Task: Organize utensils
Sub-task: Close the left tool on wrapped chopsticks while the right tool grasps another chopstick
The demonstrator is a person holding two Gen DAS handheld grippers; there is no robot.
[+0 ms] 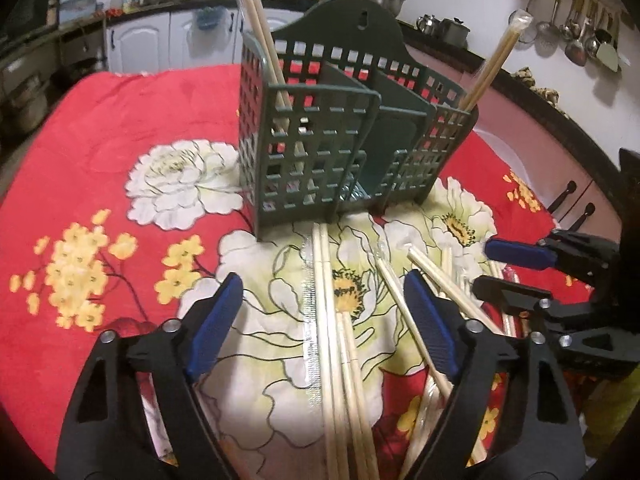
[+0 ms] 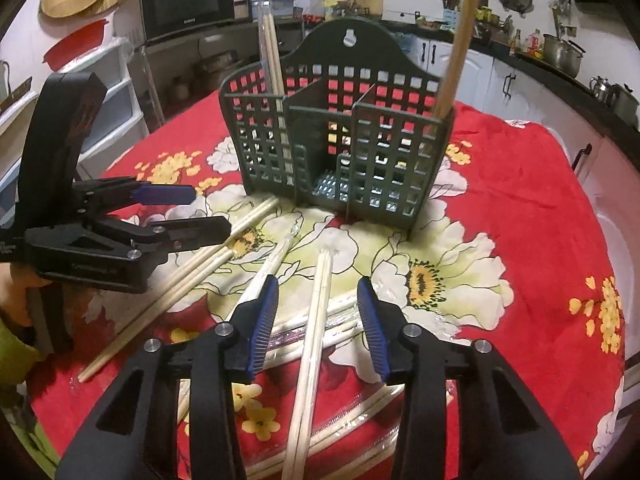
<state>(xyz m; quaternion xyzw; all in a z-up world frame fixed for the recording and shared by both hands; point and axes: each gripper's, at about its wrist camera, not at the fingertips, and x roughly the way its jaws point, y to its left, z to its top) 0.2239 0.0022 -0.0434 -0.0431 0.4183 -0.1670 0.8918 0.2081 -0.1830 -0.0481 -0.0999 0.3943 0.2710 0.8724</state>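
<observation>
A dark green lattice-walled plastic utensil caddy [image 2: 340, 148] stands upright on a round table under a red cloth printed with white and yellow flowers [image 2: 520, 184]. It has three compartments; one wrapped pair of pale wooden chopsticks [image 2: 272, 56] leans in the left one, one [image 2: 456, 60] in the right. Loose chopstick pairs [image 1: 336, 344] lie scattered before it, too overlapped to count, most pointing lengthwise toward the caddy. The left gripper [image 1: 320, 320] is wide open, the right gripper [image 2: 318, 328] partly open; each straddles a lying pair untouched.
</observation>
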